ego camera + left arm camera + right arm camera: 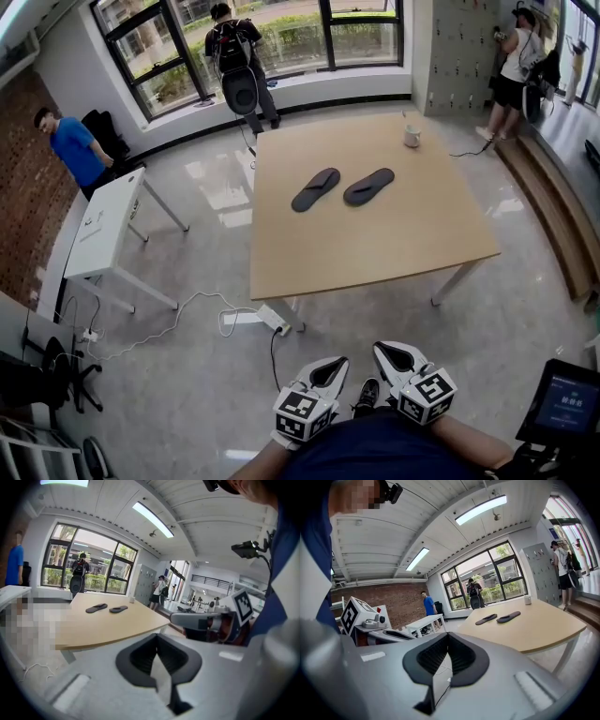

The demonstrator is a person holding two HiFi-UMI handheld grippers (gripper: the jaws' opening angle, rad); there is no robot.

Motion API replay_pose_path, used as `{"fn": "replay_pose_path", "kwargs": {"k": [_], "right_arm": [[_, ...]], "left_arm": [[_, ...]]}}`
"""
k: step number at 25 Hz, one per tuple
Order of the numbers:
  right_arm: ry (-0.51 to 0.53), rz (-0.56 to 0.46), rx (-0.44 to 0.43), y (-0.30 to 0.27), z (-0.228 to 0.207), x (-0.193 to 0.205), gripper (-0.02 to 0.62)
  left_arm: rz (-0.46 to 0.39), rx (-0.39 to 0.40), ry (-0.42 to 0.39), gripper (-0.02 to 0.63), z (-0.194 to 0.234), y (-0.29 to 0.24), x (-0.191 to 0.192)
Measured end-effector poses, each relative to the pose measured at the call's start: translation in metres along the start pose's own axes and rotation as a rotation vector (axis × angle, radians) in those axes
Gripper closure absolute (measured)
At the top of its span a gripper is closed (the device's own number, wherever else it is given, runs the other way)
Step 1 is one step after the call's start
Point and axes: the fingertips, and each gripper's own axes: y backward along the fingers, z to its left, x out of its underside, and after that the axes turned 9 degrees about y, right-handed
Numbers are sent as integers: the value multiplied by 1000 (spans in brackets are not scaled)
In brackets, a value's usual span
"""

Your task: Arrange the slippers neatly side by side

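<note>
Two dark slippers lie side by side on the wooden table (375,253), both angled the same way: the left slipper (315,189) and the right slipper (368,186). They also show far off in the left gripper view as left slipper (96,607) and right slipper (118,609), and in the right gripper view as left slipper (486,619) and right slipper (508,617). My left gripper (325,371) and right gripper (392,355) are held close to my body, well short of the table. Both are shut and hold nothing.
A white cup (412,137) stands at the table's far right. A white side table (105,223) is at the left, with cables and a power strip (272,322) on the floor. Three people stand near the windows and lockers. A wooden bench (553,216) runs along the right.
</note>
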Motion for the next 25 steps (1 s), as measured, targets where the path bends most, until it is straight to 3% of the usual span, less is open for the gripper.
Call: {"fn": "replay_pose_path", "kwargs": {"k": [7,18,25], "right_arm": [[-3,-14,-9,-7,-47,-9,584],[2,-20,-35,-19,-83,-8,584],[1,-24,17,-30,-114,-14,584]], "left_arm": [[-22,-8,-20,601,-4,-41,-29],[-36,-45,0,601,9,-72,-31],[-32,-12,-15,601,16,-102,-52]]}}
